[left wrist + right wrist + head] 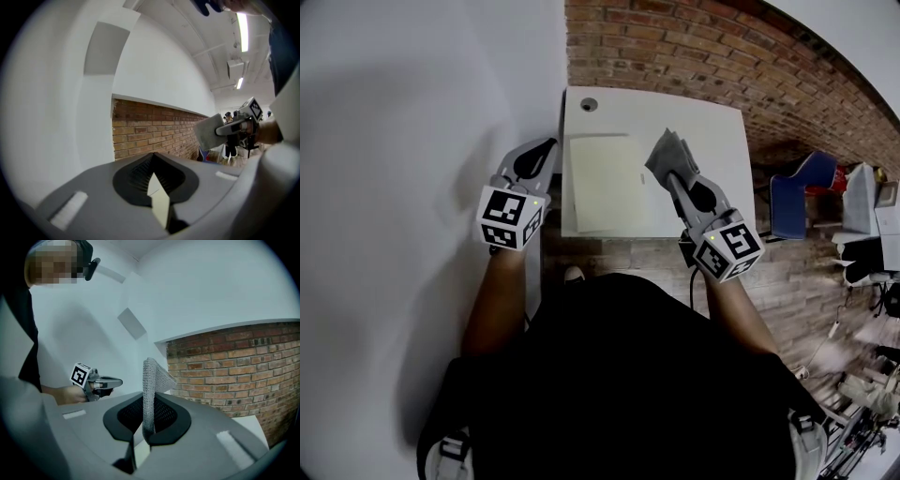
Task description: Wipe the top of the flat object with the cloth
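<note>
Cloth [666,150]: clamped in right gripper [668,174] above white table [717,141]. Left gripper [550,143]: closed, empty. Pale sheet [607,183] laid flat on table; brickwork [675,47] beyond.

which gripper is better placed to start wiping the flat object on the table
Right. The right gripper has its fingers shut on the cloth, held above the table just beside the flat object. The left gripper is shut on nothing, by the table's left edge.

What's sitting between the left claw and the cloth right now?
In the head view, the cream flat object lies on the white table between the left claw and the cloth. Nothing else shows in that stretch.
</note>
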### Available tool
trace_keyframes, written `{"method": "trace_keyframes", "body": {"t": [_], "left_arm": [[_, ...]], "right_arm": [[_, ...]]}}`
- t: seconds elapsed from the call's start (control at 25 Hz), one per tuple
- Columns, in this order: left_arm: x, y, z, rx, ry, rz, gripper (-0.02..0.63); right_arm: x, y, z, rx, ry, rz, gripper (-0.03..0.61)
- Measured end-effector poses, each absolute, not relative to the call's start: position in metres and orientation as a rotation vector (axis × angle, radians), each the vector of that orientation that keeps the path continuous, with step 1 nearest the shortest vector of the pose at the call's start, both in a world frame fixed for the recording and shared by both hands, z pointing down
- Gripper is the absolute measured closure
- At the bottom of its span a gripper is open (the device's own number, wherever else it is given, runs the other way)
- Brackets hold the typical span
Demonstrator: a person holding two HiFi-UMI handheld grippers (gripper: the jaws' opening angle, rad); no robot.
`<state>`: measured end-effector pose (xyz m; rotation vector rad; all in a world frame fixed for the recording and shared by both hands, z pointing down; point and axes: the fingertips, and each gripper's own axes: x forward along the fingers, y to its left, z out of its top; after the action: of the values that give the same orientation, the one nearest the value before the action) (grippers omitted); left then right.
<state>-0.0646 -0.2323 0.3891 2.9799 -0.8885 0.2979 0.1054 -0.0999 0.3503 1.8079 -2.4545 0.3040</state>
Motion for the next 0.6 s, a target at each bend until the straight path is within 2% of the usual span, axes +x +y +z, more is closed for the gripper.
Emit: {"method": "trace_keyframes", "body": {"t": [0.16,0.6], "left_arm": [[-0.066,-0.236,0.386,2.969,-0.925,0.295,0.612],[-0.047,-0.233,0.389,2.880,-1.081,0.173,0.612]], "right_arm": [[0.110,-0.104,0.347,1.771,-2.477,0.286,0.569],[0.190,-0.130,0.358,1.589,-2.595,0.284,0.569]]}}
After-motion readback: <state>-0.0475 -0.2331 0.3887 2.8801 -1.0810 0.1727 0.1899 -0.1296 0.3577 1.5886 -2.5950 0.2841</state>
